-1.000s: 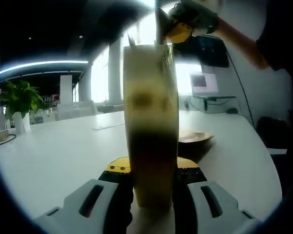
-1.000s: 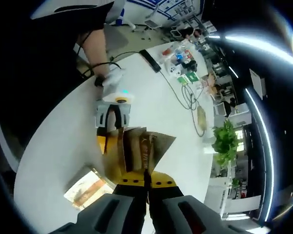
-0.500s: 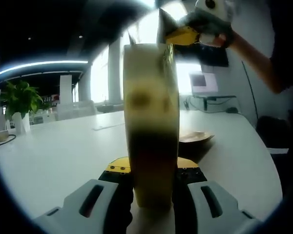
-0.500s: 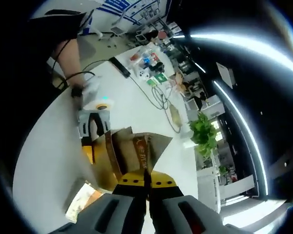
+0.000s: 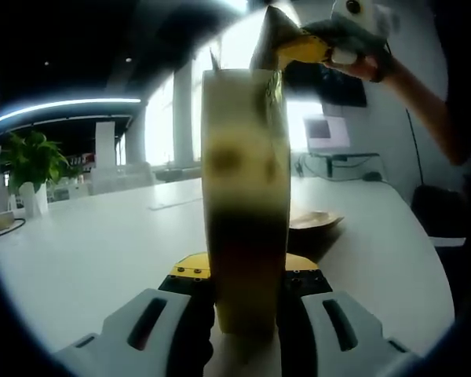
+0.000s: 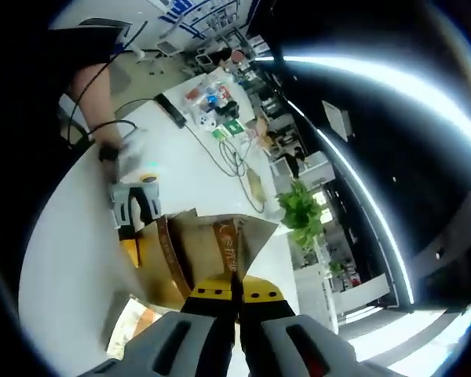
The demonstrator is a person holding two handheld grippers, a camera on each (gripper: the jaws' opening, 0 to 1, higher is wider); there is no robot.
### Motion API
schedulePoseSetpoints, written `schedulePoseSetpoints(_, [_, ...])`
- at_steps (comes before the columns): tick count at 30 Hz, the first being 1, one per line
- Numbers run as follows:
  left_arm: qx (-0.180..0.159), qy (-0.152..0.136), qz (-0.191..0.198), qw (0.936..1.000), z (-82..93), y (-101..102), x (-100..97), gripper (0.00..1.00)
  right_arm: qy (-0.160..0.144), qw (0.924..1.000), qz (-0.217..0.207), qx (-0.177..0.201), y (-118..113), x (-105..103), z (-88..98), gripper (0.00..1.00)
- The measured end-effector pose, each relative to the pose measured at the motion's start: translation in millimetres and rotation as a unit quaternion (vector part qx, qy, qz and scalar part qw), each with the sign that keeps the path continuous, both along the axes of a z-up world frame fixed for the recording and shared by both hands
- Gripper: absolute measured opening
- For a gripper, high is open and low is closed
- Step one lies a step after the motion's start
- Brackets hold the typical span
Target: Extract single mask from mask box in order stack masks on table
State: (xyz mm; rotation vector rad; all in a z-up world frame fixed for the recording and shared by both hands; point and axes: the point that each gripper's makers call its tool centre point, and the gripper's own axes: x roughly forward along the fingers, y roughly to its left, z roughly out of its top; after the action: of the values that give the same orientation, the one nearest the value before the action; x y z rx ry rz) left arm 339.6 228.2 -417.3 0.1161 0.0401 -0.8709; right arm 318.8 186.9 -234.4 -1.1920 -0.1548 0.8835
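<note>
The mask box [image 5: 245, 196] stands upright, yellowish above and dark brown below, with my left gripper [image 5: 247, 273] shut on its lower part. Above the box's open top, my right gripper [image 5: 308, 49] pinches a thin brownish mask [image 5: 271, 35] by its edge. In the right gripper view, my right gripper [image 6: 235, 287] is shut on that mask [image 6: 234, 245], which fans out ahead of the jaws. Below it lie the open box [image 6: 161, 267] and the left gripper [image 6: 135, 208], held by a person's hand [image 6: 129, 153] over the white table [image 6: 71, 243].
A flat brown packet [image 5: 315, 221] lies on the table right of the box, also seen as the packet [image 6: 133, 320]. A potted plant [image 5: 33, 161] stands far left. Cables, a power strip and small items [image 6: 216, 118] crowd the table's far end.
My right gripper has risen a little above the box with the mask still pinched, and its view has tilted. The left gripper and box have stayed still.
</note>
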Motion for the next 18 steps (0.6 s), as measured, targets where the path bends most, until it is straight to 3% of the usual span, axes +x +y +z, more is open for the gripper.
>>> schedulePoseSetpoints(10, [0.000,0.002,0.001,1.0000,-0.7,1,0.9,0.20,-0.035,0.9987,-0.018,0.031,-8,-2,19.4,0.00])
schedulePoseSetpoints(18, [0.000,0.001,0.001,1.0000,-0.3,0,0.1,0.21,-0.074,0.9940,-0.024,0.077,-15,-7,42.2,0.00])
